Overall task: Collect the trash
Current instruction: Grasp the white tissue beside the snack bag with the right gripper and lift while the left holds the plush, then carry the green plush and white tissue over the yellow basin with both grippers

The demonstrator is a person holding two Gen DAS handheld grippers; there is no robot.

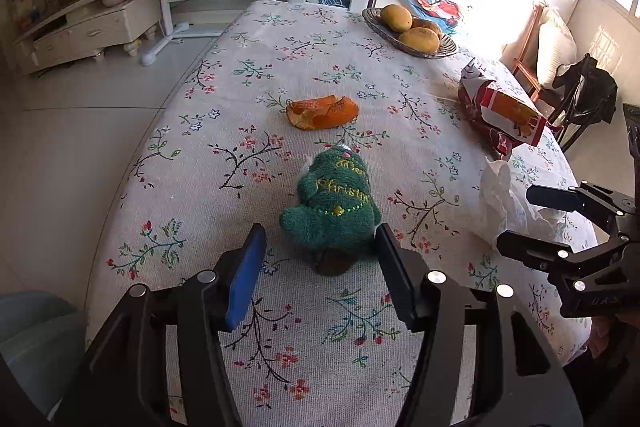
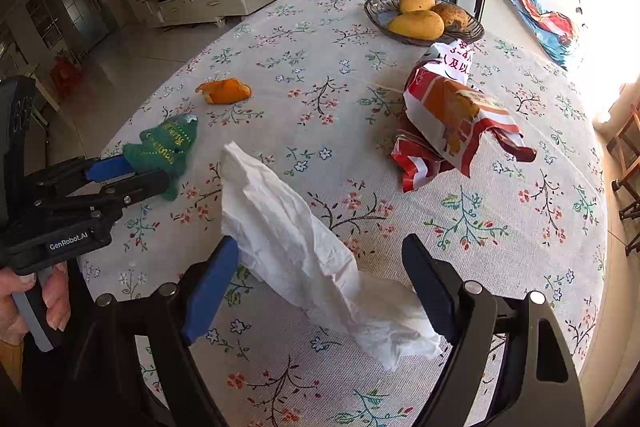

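A crumpled white tissue lies on the floral tablecloth between the open jaws of my right gripper; it also shows in the left wrist view. An orange peel lies mid-table, also seen in the right wrist view. A red and white snack wrapper lies to the right, also in the left wrist view. My left gripper is open, its fingers either side of a green plush Christmas tree.
A wire basket of mangoes stands at the far side of the table. The table edge curves along the left, with tiled floor beyond. A chair with dark cloth stands at the right.
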